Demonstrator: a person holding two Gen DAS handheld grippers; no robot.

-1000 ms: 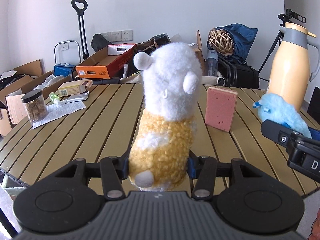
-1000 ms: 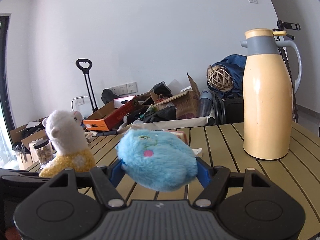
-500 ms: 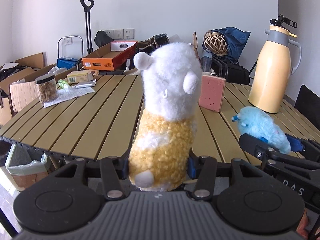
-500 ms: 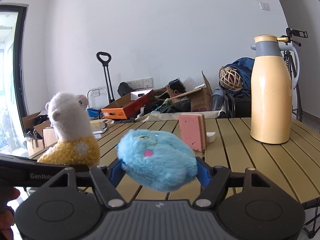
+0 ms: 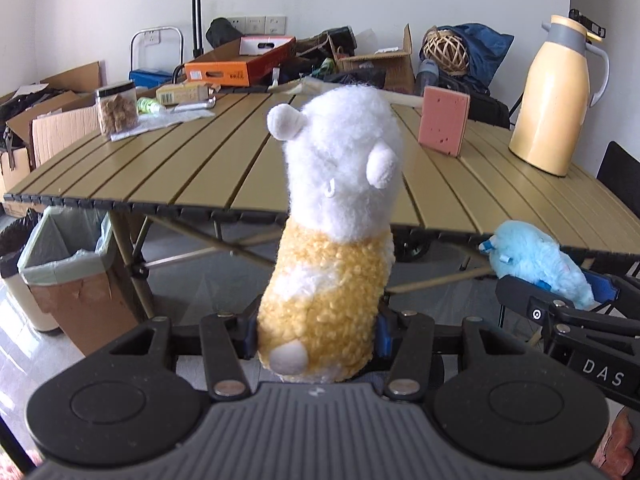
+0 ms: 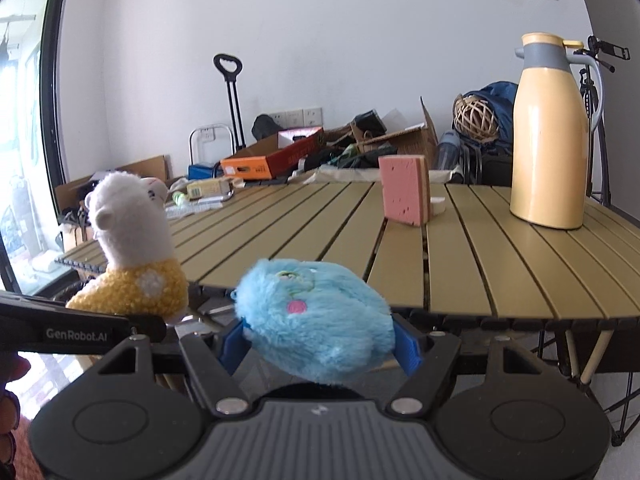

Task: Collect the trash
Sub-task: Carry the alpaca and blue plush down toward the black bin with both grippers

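The left gripper (image 5: 318, 334) pinches a white-and-yellow alpaca (image 5: 332, 240) at its belly, blue pads pressed into the fleece, the toy upright and off the table. The right gripper (image 6: 320, 342) squeezes a blue plush (image 6: 316, 320) between its pads, lying sideways, also clear of the table edge. Each toy shows in the other's view: from the left wrist the blue plush sits at 3 o'clock; from the right wrist the alpaca stands at 9 o'clock.

Only the left wrist view shows the bin (image 5: 70, 264), lined with a pale bag, on the floor at 9 o'clock, beside the table leg and below the tabletop. Only the right wrist view shows a fingertip (image 6: 12, 368) at the left edge and a dark-framed window (image 6: 28, 120) beyond.

Past both toys runs the slatted table (image 5: 192, 168). On it a pink sponge (image 5: 442, 120) stands on edge at 1 o'clock, a yellow jug (image 5: 556, 96) at 2 o'clock, and a jar (image 5: 117, 109) on papers at 10 o'clock, the jar seen from the left wrist only. Boxes (image 5: 240, 62) and a woven ball (image 6: 478, 118) clutter the far wall.
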